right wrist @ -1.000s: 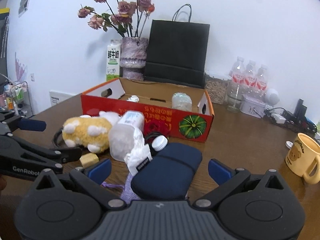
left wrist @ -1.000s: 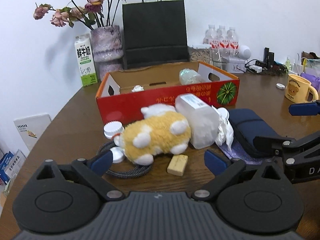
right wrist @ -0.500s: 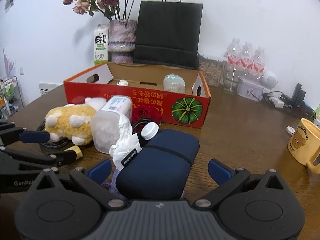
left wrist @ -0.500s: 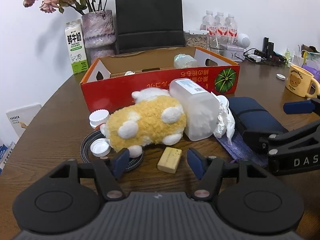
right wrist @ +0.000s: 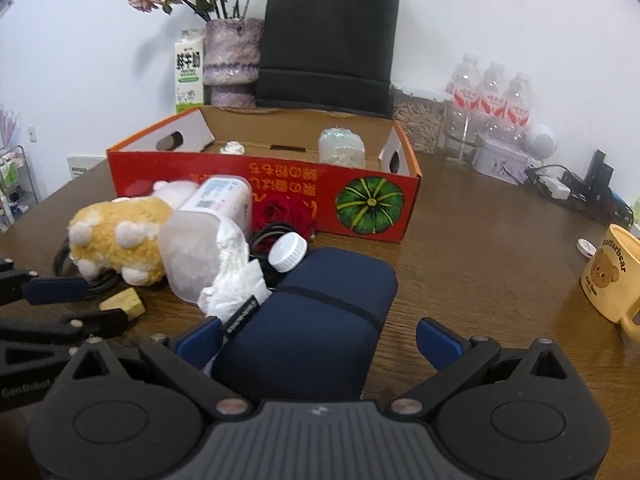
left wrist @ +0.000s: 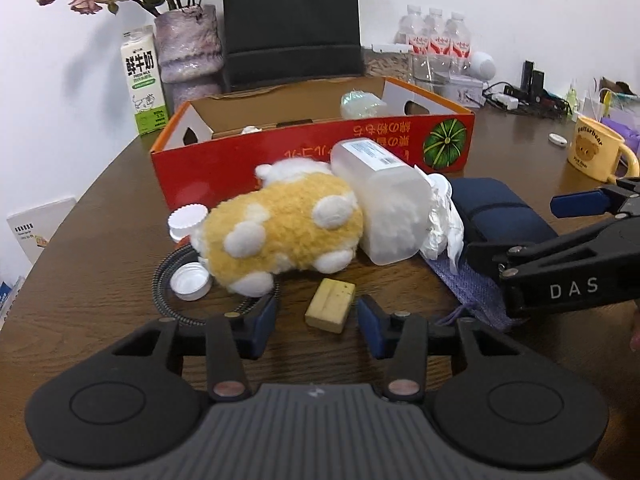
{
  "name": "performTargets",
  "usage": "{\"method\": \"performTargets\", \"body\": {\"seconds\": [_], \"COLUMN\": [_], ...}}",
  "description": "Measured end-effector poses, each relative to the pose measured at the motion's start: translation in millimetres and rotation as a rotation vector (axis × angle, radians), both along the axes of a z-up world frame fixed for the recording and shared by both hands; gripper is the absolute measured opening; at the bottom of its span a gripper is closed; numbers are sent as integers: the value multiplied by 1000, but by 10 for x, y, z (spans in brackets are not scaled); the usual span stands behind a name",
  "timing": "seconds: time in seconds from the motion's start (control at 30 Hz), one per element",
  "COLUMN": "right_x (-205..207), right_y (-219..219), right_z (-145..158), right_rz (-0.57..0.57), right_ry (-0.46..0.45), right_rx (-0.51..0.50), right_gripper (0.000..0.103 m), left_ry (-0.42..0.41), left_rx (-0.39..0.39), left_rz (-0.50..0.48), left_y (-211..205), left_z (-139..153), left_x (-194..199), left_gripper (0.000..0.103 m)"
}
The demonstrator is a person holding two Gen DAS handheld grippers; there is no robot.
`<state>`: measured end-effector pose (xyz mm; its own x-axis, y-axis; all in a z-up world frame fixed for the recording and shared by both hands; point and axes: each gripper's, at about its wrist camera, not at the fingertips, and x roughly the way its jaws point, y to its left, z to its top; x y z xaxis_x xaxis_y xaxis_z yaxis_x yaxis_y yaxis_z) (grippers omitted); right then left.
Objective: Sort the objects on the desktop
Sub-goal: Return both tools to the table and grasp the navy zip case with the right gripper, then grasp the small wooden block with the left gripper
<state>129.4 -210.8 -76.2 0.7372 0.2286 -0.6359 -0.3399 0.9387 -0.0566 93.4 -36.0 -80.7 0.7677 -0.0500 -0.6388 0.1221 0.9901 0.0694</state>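
Two handheld grippers work a cluttered wooden table (left wrist: 100, 240) where desktop objects wait to be sorted into a red cardboard box (left wrist: 240, 168). At left, the left gripper (left wrist: 316, 318) is closing around a small yellow block (left wrist: 330, 305) lying flat on the table, its blue pads flanking the block but not yet pressing on it. At right, the right gripper (right wrist: 318, 340) stands wide open astride the near end of a dark blue pouch (right wrist: 320, 320), gripping nothing. Just beyond the block, a yellow-and-white plush toy (left wrist: 280, 236) lies on a coiled cable (left wrist: 164, 280) and against a clear plastic container (left wrist: 384, 216) with crumpled white tissue (left wrist: 444, 224) at its mouth. Risks look plain: the block is low and sits slightly askew between the pads, so an off-centre squeeze could twist it free or skid it toward the cable and the loose white caps (left wrist: 190, 280). The pouch is wide and soft; a shallow bite could slip off, or drag the tissue along.
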Motion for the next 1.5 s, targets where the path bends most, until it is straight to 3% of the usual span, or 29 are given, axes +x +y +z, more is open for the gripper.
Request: {"method": "performTargets", "body": {"seconds": [0.2,0.3,0.53,0.6,0.7,0.83,1.27,1.5], "right_x": [63,81,121,107,78,34,-127,-54], "right_y": [4,-15,-26,-29,-51,-95,-198,-154], "right_z": [-15,-26,-105,-98,-68,-30,113,39], "right_rz": [2,15,36,42,40,33,44,38], "right_ry": [19,33,68,60,47,34,-23,31], "right_rx": [2,18,24,26,41,64,104,31], "right_gripper": [99,82,77,74,69,65,56,65], "left_ry": [28,30,39,42,43,39,25,38], "left_rx": [-17,-29,-42,-49,-57,-82,-85,-82], "left_rz": [-17,-17,-13,-16,-20,-5,4,12], "left_y": [-57,-54,-45,-42,-36,-2,-9,-3], "left_z": [-38,-46,-40,-36,-28,-20,22,-6], "left_x": [125,135,123,116,111,105,13,2], "left_gripper": [46,46,45,40,24,23,23,23]}}
